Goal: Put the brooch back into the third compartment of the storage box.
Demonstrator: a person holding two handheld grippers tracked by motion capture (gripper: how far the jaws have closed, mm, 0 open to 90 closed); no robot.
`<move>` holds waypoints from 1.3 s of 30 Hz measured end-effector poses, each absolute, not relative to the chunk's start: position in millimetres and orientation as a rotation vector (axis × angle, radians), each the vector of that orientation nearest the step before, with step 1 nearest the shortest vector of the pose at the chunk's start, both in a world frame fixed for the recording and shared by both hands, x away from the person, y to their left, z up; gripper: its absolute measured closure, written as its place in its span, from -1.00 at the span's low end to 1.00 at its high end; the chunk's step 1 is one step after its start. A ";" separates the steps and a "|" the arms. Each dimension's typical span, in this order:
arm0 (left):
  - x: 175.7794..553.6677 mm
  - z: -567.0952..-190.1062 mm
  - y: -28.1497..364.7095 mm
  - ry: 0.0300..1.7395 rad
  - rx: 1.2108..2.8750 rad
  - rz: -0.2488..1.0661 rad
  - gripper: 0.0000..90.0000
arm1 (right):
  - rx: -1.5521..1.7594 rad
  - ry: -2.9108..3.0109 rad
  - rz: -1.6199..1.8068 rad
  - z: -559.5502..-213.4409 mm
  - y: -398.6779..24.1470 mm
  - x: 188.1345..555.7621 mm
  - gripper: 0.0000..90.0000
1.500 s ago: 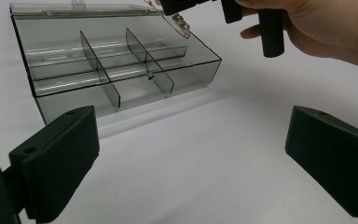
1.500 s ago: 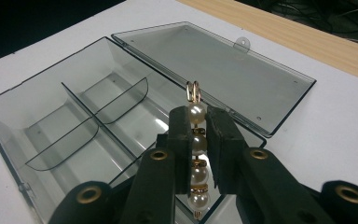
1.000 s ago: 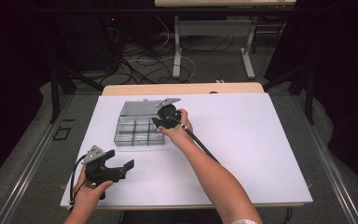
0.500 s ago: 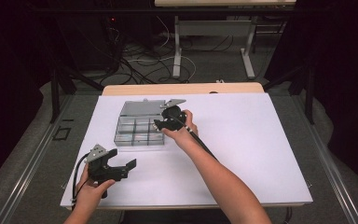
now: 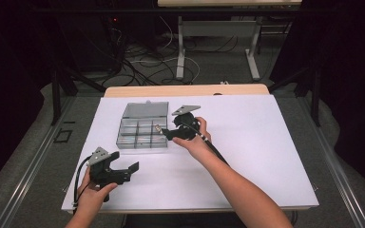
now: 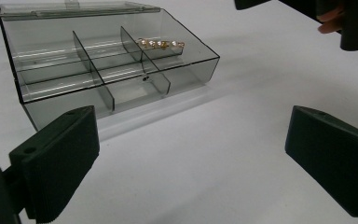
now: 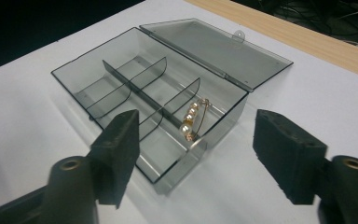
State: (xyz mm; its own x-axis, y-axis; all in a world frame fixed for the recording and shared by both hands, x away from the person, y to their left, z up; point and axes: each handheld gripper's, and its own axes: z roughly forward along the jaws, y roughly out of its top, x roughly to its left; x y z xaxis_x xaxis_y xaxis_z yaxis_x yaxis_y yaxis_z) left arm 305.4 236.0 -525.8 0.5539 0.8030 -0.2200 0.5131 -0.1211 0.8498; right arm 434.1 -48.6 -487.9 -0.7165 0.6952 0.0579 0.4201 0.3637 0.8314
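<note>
High view, entry one: clear compartment box (image 5: 142,130) on the white desk (image 5: 266,156), lid (image 5: 146,109) folded back toward 12 o'clock. My right tongs (image 5: 164,130) sit at the box's 3 o'clock edge; their jaws have just been opening and now stand apart with nothing between them. My left tongs (image 5: 126,168) rest near the desk's 7 o'clock corner, jaws wide, holding nothing.

Right gripper view, entry two: pearl-and-gold pin (image 7: 192,119) lying in the compartment at the box corner nearest these tongs, one end leaning on the wall. In the left gripper view the pin (image 6: 161,43) lies in the far right compartment.

Risks, as I judge them: the pin leans close to the rim, so a jaw brushing the wall on the way out could tip it out or shove the light box across the desk. Closing the lid one-handed might slide the box, since nothing steadies it.

Unclear: the pin's clasp and exact shape are too small to read; the clear dividers blur which other compartments hold anything; my right tongs' tips merge with the box edge from above.
</note>
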 end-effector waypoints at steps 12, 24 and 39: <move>305.6 -526.5 236.0 1.089 1.795 0.373 -0.92 | 0.952 2.387 1.270 -487.2 -72.4 403.4 -0.62; 305.4 -526.4 235.4 1.090 1.795 0.373 -0.92 | 0.999 2.342 1.228 -494.2 -99.3 378.7 -0.81; 304.5 -526.3 235.1 1.095 1.794 0.376 -0.92 | 1.035 2.311 1.192 -503.4 -140.1 349.3 -1.00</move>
